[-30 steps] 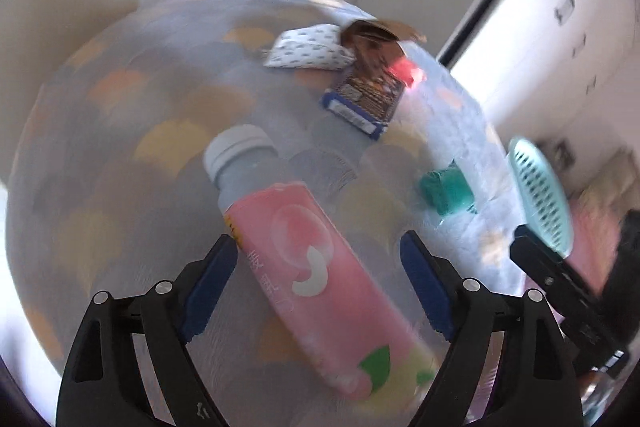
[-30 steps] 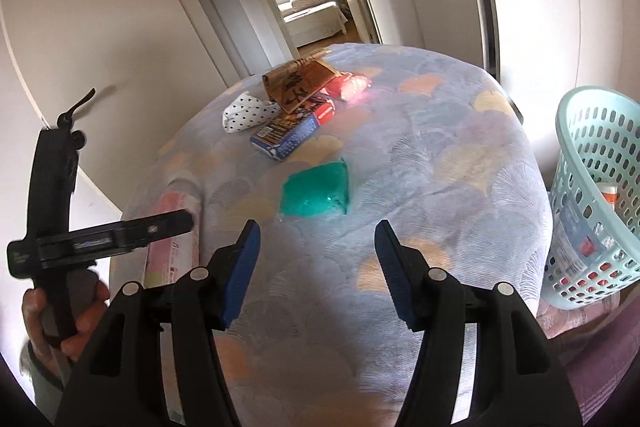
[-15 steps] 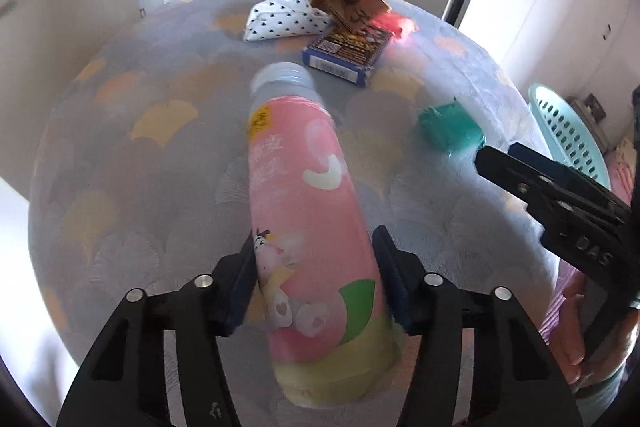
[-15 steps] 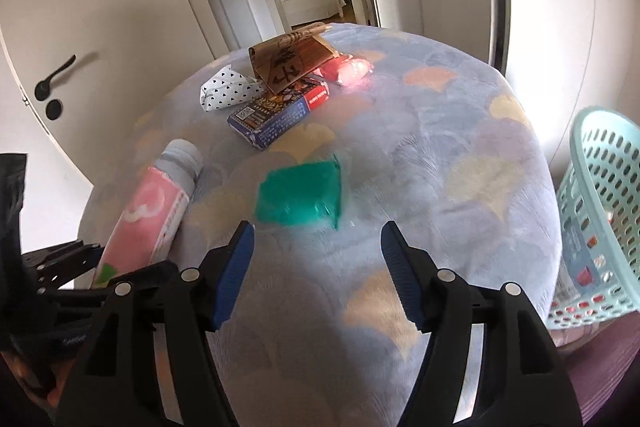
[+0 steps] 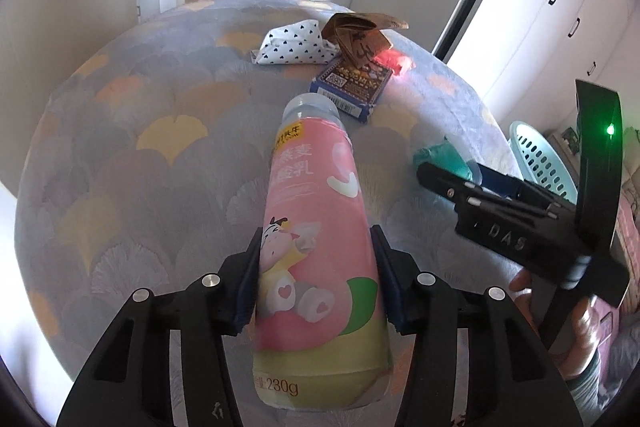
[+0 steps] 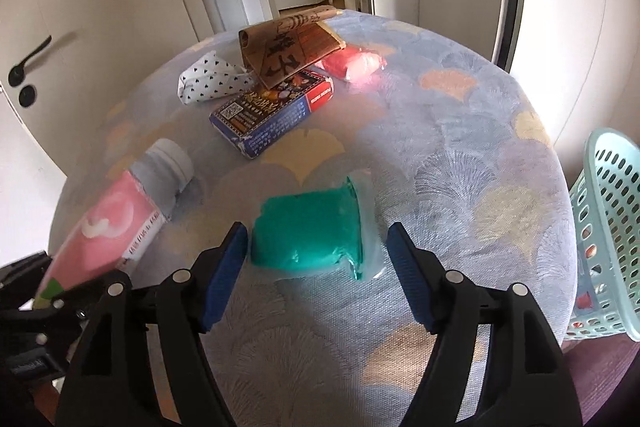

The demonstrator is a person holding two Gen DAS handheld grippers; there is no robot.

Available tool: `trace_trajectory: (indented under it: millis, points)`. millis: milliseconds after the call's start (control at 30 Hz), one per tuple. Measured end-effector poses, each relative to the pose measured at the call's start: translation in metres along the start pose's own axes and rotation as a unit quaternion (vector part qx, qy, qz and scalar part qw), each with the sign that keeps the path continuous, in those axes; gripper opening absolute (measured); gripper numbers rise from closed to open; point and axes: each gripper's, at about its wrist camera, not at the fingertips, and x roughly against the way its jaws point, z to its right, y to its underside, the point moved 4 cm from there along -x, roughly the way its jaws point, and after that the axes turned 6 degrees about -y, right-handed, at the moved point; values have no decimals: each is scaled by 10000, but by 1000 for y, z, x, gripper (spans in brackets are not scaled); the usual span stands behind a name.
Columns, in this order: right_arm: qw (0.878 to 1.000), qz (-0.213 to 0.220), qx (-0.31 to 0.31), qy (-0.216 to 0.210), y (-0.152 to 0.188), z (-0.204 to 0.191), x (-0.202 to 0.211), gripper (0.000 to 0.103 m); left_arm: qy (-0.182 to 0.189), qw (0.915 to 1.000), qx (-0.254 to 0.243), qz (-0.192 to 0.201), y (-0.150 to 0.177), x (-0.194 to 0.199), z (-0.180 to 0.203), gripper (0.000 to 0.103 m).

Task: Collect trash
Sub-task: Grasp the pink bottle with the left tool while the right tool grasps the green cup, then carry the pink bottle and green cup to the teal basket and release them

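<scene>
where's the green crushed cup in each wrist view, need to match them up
Left wrist view: the green crushed cup lies at mid-right on the table, partly hidden behind the right gripper's dark body.
Right wrist view: it lies at lower centre, on its side between the open fingers of the right gripper, untouched.
Shared landmark: the blue box, beyond the cup in both views.

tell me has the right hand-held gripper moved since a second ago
Yes. The right hand-held gripper has closed in on the green cup, which stayed put beside the blue box; the cup now lies between its open jaws.
</scene>
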Motion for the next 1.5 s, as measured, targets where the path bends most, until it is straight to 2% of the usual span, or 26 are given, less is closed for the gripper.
trace_trajectory:
  millis: [67,267,467,700,767,933,1167,1333,1500]
  points:
    - [9999,8,136,9,0,-4,0,51,17,10000,6,27,-2,0,0,48]
    - [9998,179,25,14,2,4,14,49,211,9995,-42,215,-8,7,7,48]
    - [9983,492,-279,102,-7,31,46,49,458,9974,-279,474,-22,18,32,48]
    - [9916,1034,-667,408,-19,82,99,49,735,9913,-820,716,-47,22,89,48]
    - [9887,1168,-781,528,-21,97,113,49,917,9882,-977,745,-54,20,111,48]
    - [9793,1461,-1113,848,-24,137,143,49,1661,9773,-1188,558,-69,8,159,48]
    - [9598,1695,-1848,1258,-11,203,174,49,2013,9655,-1600,414,-83,-12,233,48]
    - [9467,1592,-2410,1427,6,247,177,49,2495,9528,-1716,-199,-86,-40,282,48]
    - [9352,1517,-2724,1680,20,278,178,49,2510,9468,-1956,-479,-84,-66,327,48]
